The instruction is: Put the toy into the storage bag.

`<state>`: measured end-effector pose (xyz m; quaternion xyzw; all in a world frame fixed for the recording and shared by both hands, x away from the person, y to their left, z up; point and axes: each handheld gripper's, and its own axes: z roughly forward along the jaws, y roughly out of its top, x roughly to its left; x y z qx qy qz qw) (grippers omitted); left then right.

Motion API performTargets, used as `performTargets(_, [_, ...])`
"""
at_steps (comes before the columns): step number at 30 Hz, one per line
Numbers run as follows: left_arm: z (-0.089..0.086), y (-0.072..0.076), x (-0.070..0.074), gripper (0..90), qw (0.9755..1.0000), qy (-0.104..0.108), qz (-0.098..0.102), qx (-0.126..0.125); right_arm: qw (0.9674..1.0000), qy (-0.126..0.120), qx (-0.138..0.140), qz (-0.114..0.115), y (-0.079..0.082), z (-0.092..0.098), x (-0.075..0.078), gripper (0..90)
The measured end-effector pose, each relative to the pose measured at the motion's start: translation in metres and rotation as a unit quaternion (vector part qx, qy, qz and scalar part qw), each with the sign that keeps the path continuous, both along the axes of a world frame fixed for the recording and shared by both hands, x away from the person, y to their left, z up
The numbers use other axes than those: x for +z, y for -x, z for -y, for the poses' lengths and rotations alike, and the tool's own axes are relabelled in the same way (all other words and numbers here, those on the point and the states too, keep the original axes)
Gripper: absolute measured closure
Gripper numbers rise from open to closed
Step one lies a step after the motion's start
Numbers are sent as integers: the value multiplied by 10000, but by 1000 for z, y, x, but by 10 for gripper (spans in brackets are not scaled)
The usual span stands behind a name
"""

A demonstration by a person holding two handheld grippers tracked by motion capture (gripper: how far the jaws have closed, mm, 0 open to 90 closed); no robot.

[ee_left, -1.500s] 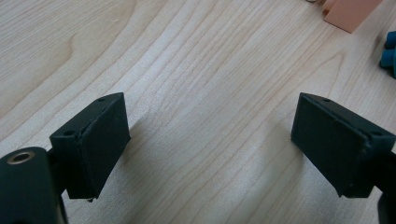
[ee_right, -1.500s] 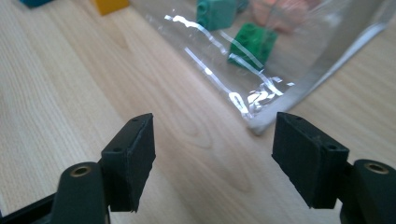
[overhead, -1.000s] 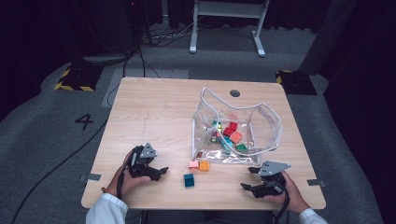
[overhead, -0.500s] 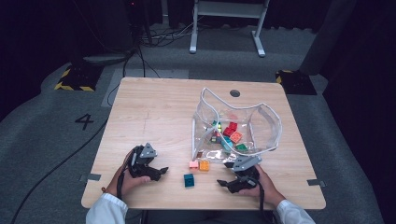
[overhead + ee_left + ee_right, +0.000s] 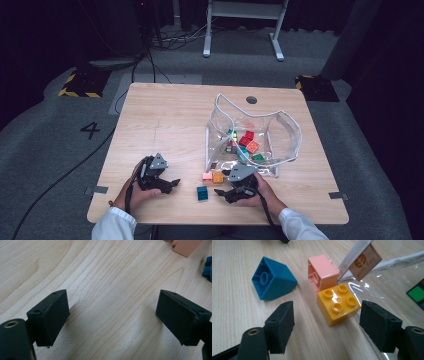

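Observation:
Three loose bricks lie on the wooden table in front of a clear plastic bag: a pink one, a yellow one and a blue one. My right gripper sits low just right of the blue brick, open. Its jaws have just been closing a little. In the right gripper view the yellow brick lies just ahead of the gap, untouched, with the pink brick and the tipped blue brick behind. My left gripper rests open over bare wood.
The bag holds several coloured bricks, and its label tag hangs over the pink brick. The table's front edge runs close under both hands. A round cable hole sits at the far side.
My right hand has slid left along the front of the table, from the bag's right corner to the loose bricks. The left hand has stayed put.

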<state>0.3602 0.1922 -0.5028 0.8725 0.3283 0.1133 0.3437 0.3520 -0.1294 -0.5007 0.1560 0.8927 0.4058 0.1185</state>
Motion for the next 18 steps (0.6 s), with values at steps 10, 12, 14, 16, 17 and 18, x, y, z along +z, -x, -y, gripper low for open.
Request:
performTargets(10, [0, 0, 0, 117, 10000, -5, -8, -9, 9999, -137, 71, 75, -8, -9, 4, 304])
performTargets(12, [0, 0, 0, 117, 10000, 0, 2, 2, 9999, -126, 111, 10, -8, -11, 1, 357])
performTargets(14, [0, 0, 0, 117, 10000, 3, -2, 0, 9997, -195, 101, -80, -8, -11, -1, 363])
performTargets(16, [0, 0, 0, 117, 10000, -8, 19, 1, 9998, -174, 104, -34, -9, -12, -2, 378])
performTargets(17, [0, 0, 0, 117, 10000, -4, 10, 1, 9998, -164, 111, -41, -9, -11, -2, 400])
performTargets(18, [0, 0, 0, 117, 10000, 0, 0, 2, 9998, -131, 119, -67, -9, -11, -2, 407])
